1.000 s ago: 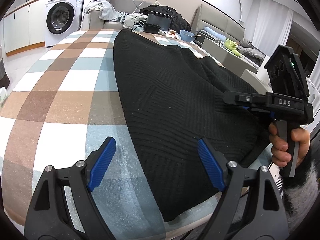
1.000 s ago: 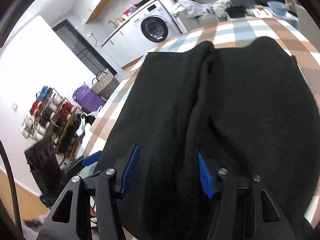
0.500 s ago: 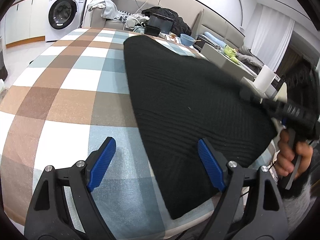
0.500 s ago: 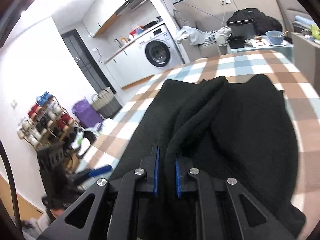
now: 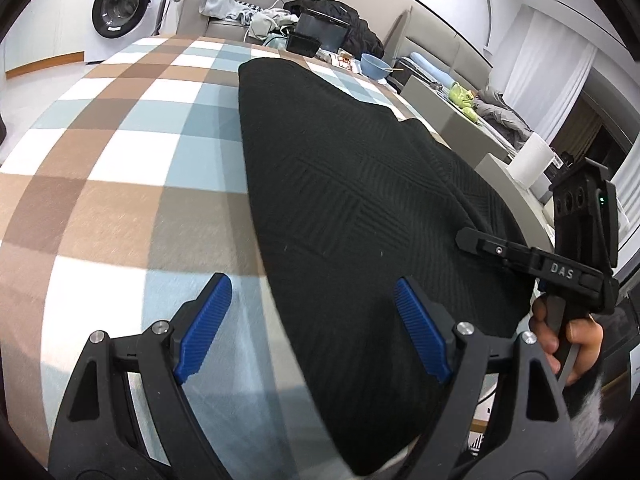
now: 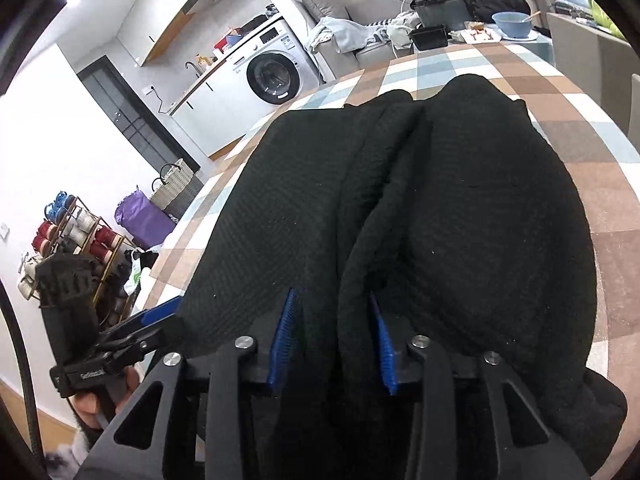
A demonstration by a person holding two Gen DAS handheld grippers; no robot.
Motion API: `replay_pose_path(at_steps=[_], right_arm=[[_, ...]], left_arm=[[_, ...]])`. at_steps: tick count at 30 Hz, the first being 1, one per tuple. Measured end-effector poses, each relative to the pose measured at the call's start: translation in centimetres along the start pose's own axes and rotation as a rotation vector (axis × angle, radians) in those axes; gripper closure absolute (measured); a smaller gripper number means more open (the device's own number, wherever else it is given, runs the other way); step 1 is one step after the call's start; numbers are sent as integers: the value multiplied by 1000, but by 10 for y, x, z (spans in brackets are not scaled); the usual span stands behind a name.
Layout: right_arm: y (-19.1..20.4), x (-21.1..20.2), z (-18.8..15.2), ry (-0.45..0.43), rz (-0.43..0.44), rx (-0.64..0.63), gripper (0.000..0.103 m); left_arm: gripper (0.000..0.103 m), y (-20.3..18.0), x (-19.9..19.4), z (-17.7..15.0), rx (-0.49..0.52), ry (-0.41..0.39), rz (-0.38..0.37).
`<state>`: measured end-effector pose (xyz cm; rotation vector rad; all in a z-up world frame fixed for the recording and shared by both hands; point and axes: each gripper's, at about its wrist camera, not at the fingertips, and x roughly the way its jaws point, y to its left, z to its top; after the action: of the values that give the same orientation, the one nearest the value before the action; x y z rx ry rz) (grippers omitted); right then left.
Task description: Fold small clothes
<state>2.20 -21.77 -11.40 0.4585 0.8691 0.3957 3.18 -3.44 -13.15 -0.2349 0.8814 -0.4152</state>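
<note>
A black knit garment (image 5: 360, 184) lies lengthwise on the checked tablecloth (image 5: 120, 168). My left gripper (image 5: 312, 324) is open above the garment's near left edge, with one pad (image 5: 204, 320) over bare cloth and the other over the knit. In the right wrist view the garment (image 6: 480, 200) has a raised fold running down its middle. The right gripper (image 6: 334, 340) straddles that fold with its jaws opening; the knit lies between the pads (image 6: 285, 332), not pinched. A hand holds the right gripper (image 5: 560, 272) at the garment's right edge.
A washing machine (image 5: 120, 4) stands beyond the table's far left. A sofa with piled clothes, black containers (image 5: 320, 32) and a blue bowl (image 5: 376, 66) lie past the far end. A white paper roll (image 5: 532, 160) stands to the right. Baskets and a shoe rack (image 6: 80, 236) stand on the floor.
The right gripper's jaws, nearly shut on the raised fold half a second ago, have spread apart, and the fold has sunk lower. The left gripper has drifted slightly and kept its jaws wide.
</note>
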Motion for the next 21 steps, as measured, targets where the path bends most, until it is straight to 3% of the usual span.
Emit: replay_pose_path(at_steps=[2,6,7,8,10,11,13,21], right_arm=[[-4,2,6,8,14,12,61],[-11,18,24,20,35,66,61],[-12,22,27,27,33,79,61],[-12,27,34,40,33,93,61],[-12,34,43,52,34,109,63],[-12,37,47,55,17,109,68],[-9,42,49,39,7,101,87],[23,68,47,37,-25,42,89]], left_arm=[[23,-4,7,7,3,14,-4],[36,-9,18,17,-3,37,-22],[46,-9,20,20,-7,40,-14],[64,-8,22,22,-11,42,-4],[82,-3,26,26,-26,51,-1],[87,-1,26,28,-32,46,-9],[89,2,24,30,-26,33,0],[92,34,7,37,-59,8,49]])
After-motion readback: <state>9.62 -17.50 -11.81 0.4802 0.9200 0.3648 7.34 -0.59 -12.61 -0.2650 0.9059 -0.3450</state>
